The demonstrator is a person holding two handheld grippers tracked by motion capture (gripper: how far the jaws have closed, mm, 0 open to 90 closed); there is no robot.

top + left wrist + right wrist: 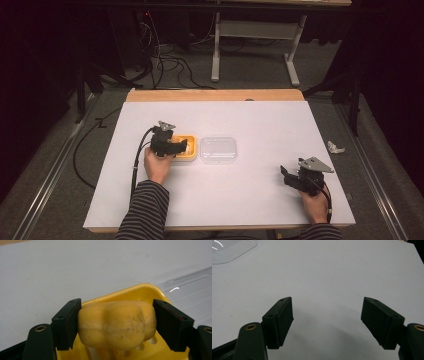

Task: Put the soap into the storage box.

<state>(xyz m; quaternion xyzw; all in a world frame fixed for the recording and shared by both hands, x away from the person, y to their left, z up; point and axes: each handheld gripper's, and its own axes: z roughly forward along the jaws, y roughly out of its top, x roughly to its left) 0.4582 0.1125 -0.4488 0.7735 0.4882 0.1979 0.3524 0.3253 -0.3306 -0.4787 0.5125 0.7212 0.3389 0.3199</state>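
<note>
A yellow soap bar (117,323) sits between the two pads of my left gripper (117,325), which is shut on it just above a yellow soap dish (140,291). From the high view, the left gripper (181,145) hovers over that yellow dish (191,156) at the table's middle left. A clear plastic lid (219,149) lies flat right beside the dish, and its edge shows as the clear lid (190,287) in the left gripper view. My right gripper (284,173) rests open near the table's front right, with nothing between its jaws (327,322).
The white table top (250,120) has a wooden strip along its far edge. A corner of the clear lid (229,250) appears at the upper left of the right gripper view. A small crumpled white scrap (335,147) lies on the floor off the table's right side.
</note>
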